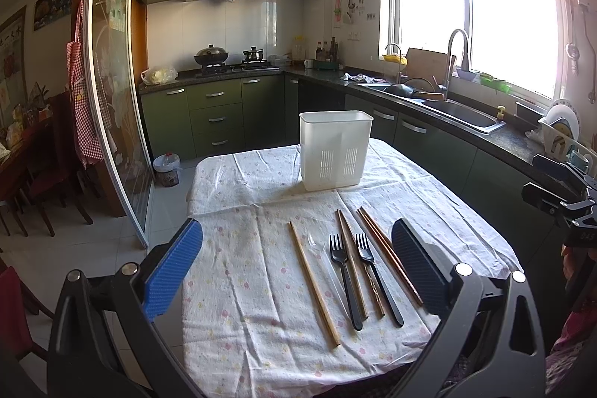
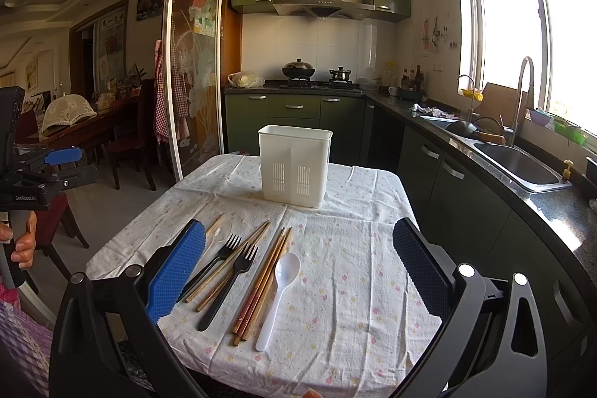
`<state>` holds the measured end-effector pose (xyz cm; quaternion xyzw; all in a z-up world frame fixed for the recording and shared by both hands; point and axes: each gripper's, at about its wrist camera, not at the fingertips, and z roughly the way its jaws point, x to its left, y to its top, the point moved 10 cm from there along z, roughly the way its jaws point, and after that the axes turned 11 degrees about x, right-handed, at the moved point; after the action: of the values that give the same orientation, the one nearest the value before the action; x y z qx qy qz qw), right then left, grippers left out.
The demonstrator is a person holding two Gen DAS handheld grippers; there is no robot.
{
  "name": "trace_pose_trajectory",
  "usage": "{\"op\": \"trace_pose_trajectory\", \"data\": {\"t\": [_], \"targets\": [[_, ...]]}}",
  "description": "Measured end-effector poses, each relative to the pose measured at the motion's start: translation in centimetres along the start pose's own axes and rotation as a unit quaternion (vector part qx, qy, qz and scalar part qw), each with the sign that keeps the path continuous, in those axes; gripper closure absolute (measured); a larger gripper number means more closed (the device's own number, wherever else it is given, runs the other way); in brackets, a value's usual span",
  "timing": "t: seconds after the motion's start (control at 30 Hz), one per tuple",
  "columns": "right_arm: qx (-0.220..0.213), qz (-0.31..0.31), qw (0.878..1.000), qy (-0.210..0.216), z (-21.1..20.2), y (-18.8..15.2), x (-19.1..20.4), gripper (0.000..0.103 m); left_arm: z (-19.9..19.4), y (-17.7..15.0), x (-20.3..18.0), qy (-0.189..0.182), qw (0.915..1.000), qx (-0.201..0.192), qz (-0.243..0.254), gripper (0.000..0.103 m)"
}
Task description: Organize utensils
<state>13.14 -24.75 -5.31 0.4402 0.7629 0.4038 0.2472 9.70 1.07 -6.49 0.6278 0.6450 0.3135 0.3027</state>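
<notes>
A white plastic utensil holder stands upright at the far end of the cloth-covered table. Nearer lie two black forks, several wooden chopsticks, a clear spoon and a white spoon. My left gripper is open above the near table edge, over the utensils. My right gripper is open, above the chopsticks and white spoon. Each gripper also shows in the other's view, the right one and the left one.
Green kitchen cabinets and a counter with a sink run along the right. A stove with pots is at the back. A glass sliding door and dining chairs are on the left.
</notes>
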Motion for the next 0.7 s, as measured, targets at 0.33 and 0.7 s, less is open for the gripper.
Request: {"op": "trace_pose_trajectory", "data": {"t": [0.33,0.7], "targets": [[0.002,0.002,1.000,0.001,0.3,-0.2,0.0,0.004,0.2,0.0,-0.2,-0.005,1.0000,0.006,0.001,0.006],[0.142,0.120,0.979,0.078,6.0,-2.7,-2.7,0.004,5.3,0.6,-3.4,-0.051,0.9917,0.116,0.023,0.006]]}}
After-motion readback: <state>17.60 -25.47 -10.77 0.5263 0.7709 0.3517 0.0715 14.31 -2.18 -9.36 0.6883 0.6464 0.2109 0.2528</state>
